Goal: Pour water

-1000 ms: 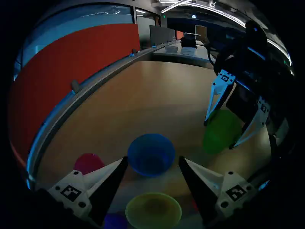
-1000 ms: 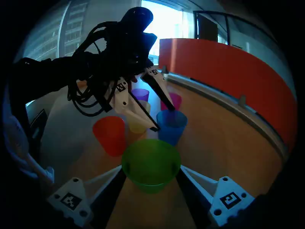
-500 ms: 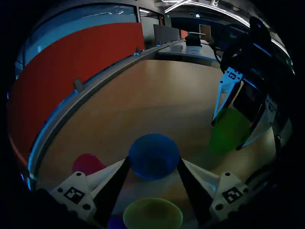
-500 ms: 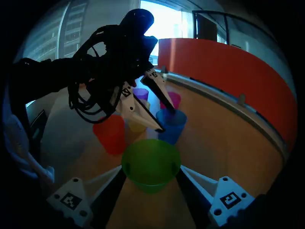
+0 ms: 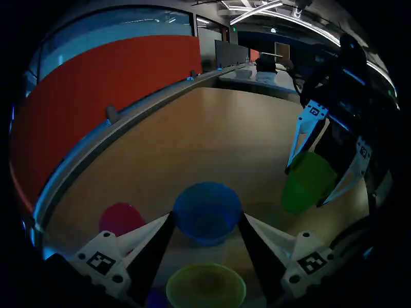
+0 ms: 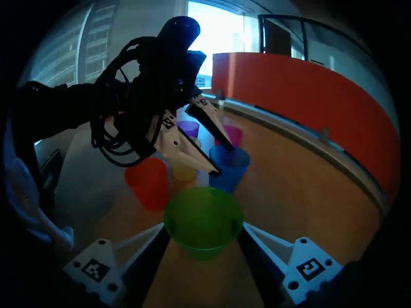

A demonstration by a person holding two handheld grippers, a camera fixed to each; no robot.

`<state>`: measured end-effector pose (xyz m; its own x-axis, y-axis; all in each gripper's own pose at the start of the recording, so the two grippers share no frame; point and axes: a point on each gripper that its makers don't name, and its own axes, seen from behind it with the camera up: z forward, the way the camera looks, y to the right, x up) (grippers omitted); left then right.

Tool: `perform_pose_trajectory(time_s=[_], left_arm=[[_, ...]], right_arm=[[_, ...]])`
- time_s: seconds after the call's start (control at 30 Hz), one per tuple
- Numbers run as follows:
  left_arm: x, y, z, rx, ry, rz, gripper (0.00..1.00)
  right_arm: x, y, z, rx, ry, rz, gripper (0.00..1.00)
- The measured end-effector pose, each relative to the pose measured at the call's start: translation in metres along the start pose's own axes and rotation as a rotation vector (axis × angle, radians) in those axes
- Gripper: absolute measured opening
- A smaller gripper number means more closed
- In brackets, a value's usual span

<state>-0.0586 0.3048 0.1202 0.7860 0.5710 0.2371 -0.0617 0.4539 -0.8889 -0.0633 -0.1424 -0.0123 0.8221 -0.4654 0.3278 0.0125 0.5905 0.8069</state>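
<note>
Change since earlier frames: left gripper (image 5: 205, 215) fingers have drawn in from the wider gap of a second ago onto the blue cup (image 5: 206, 218); the green cup (image 5: 307, 182) sits slightly lower in the left gripper view.
Left gripper view, own fingers: one tip against each side of the blue cup, clamped on it.
Left gripper view, blue cup: upright, mouth open to the camera; whether it holds water cannot be told.
Left gripper view, right gripper (image 5: 304, 188): farther off at the right, fingers pressed on both sides of the green cup, which hangs clear of the table (image 5: 205, 133) above its shadow.
Left gripper view, nearby items: pink cup (image 5: 120, 218) beside the left finger; yellow cup (image 5: 206, 285) nearer the camera than the blue cup.
Left gripper view, background: red partition (image 5: 103, 87) along the table edge.
Right gripper view, own fingers: closed on the green cup, mouth up and centred.
Right gripper view, left gripper: straddles the blue cup just beyond the green cup, with dark cables (image 6: 118, 138) trailing behind it.
Right gripper view, further items: orange cup (image 6: 147, 182) left of the yellow cup; purple cup (image 6: 188, 128) behind it; bright window (image 6: 221, 31).
Right gripper view, water: not discernible in either held cup.
</note>
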Motion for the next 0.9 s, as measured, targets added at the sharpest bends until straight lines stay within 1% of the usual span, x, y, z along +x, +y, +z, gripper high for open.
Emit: perform_pose_trajectory(time_s=[0.2,0.5,0.8,0.9], left_arm=[[0.011,-0.003,-0.017,0.013,0.053,-0.027,0.87],[0.039,-0.016,-0.050,0.044,0.169,-0.092,0.87],[0.071,-0.033,-0.088,0.094,0.297,-0.112,0.87],[0.081,-0.036,-0.102,0.103,0.343,-0.121,0.87]], right_arm=[[0.010,0.001,-0.004,-0.009,0.014,0.001,0.90],[0.031,0.000,-0.012,-0.021,0.050,0.000,0.90],[0.051,-0.003,-0.020,-0.037,0.085,-0.008,0.90],[0.056,-0.003,-0.021,-0.041,0.102,-0.004,0.90]])
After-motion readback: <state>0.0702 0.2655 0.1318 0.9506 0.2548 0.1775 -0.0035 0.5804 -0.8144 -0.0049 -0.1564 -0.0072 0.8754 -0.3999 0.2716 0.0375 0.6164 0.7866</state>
